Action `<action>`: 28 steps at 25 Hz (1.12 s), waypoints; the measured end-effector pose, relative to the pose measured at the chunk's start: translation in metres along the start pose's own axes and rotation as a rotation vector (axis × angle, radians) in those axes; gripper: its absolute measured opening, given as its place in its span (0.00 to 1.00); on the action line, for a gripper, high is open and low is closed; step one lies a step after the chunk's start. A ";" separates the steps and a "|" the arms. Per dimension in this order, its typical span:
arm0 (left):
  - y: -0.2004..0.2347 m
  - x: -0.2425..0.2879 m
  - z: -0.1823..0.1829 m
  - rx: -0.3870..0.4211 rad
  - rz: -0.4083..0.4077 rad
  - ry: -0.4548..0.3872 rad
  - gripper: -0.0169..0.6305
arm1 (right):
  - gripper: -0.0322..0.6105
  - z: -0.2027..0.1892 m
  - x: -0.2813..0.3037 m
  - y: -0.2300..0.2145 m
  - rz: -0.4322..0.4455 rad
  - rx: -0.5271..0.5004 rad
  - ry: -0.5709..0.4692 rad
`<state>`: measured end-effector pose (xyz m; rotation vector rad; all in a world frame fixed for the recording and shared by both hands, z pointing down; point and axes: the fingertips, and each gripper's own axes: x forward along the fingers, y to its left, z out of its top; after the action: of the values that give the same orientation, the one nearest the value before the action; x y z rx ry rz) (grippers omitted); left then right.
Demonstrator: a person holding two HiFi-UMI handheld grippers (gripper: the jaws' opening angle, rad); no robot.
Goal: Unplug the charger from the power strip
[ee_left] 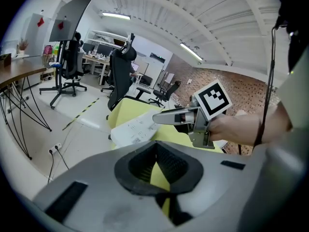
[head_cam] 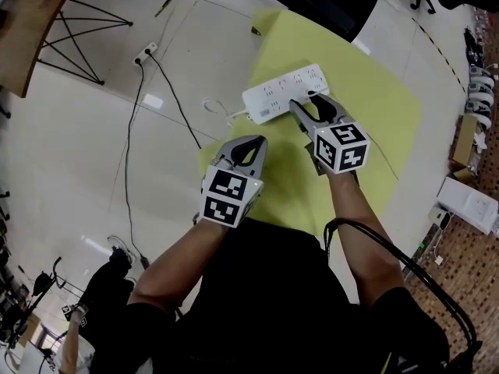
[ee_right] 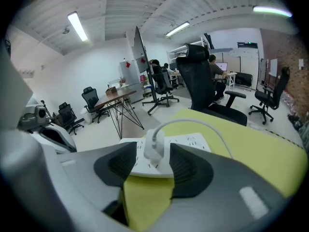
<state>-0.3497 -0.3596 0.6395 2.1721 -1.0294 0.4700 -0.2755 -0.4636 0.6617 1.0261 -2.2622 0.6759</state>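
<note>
Right tool (ee_right: 153, 167) wide open astride charger (ee_right: 153, 149)

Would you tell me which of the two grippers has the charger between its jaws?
The right gripper: its open jaws flank the white charger, while the left gripper is shut on nothing.

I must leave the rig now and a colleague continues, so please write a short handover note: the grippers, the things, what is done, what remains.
Left gripper: fingers together, empty, short of the strip.
Right gripper: fingers open on either side of the charger, not pressing on it.
Power strip: lies on the yellow surface, charger plugged in.
Done: the approach only.
Left: close on the charger and pull it out; the left gripper could probably steady the strip.
</note>
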 end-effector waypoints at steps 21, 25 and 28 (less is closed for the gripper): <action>0.012 -0.016 -0.003 -0.028 0.009 -0.033 0.04 | 0.28 0.016 0.015 -0.002 -0.087 -0.104 0.033; 0.010 -0.021 -0.003 -0.025 0.013 -0.038 0.04 | 0.27 0.020 0.005 0.002 -0.087 -0.108 0.023; 0.011 -0.025 -0.003 -0.024 0.020 -0.044 0.04 | 0.27 0.020 -0.005 0.004 -0.090 -0.111 0.018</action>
<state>-0.3736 -0.3487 0.6318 2.1615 -1.0760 0.4180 -0.2816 -0.4713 0.6428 1.0560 -2.1971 0.5138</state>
